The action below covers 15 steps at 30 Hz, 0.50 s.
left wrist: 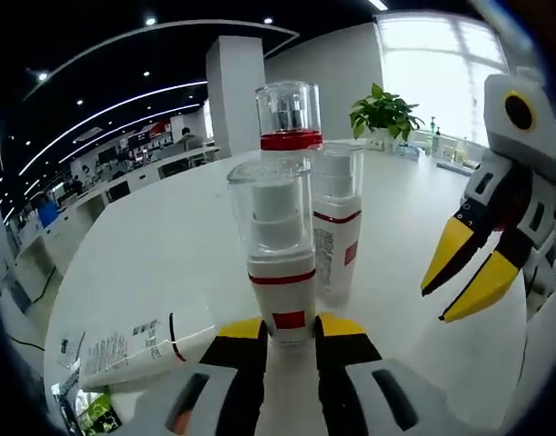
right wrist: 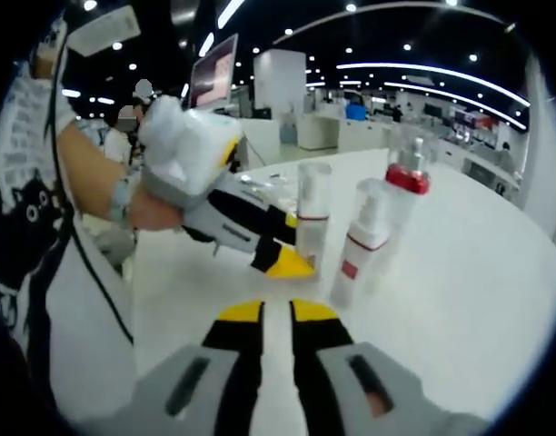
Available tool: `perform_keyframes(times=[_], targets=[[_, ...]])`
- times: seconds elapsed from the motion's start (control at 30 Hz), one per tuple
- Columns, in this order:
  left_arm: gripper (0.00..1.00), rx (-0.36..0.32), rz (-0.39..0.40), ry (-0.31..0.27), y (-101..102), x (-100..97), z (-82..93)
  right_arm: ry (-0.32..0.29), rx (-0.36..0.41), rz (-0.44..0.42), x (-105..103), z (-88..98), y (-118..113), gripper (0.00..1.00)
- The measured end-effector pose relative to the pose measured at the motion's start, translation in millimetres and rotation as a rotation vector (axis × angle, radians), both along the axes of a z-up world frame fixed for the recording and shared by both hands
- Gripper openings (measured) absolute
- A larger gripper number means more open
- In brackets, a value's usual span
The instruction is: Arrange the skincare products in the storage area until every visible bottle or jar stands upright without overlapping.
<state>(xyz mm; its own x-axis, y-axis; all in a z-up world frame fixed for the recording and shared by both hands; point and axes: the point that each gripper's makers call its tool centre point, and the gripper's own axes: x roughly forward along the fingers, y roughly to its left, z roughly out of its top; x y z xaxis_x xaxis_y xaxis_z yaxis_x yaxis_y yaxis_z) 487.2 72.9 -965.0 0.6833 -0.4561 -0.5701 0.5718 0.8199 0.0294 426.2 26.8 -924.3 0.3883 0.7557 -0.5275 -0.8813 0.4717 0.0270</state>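
Three bottles stand upright near the middle of the white table (left wrist: 169, 245). In the left gripper view, the left gripper (left wrist: 289, 329) has its yellow tips on both sides of the front bottle (left wrist: 280, 263), low at the base, so it looks like it holds it. Just behind stand the middle bottle (left wrist: 337, 222) and the red-collared bottle (left wrist: 289, 118). A tube (left wrist: 137, 350) lies flat near the table's edge. The right gripper (left wrist: 464, 277) hangs open to one side, holding nothing, apart from the bottles.
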Motion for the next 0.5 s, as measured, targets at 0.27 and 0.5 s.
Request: perform_keyframes(times=[0.27, 0.5], targets=[[0.23, -0.031, -0.041, 0.049, 2, -12.3, 0.7, 0.005, -0.01, -0.027, 8, -3.0, -8, 0.11], [0.21, -0.039, -0.075, 0.08, 1, -20.2, 0.7, 0.0, -0.015, -0.036, 13, -1.6, -8, 0.11]])
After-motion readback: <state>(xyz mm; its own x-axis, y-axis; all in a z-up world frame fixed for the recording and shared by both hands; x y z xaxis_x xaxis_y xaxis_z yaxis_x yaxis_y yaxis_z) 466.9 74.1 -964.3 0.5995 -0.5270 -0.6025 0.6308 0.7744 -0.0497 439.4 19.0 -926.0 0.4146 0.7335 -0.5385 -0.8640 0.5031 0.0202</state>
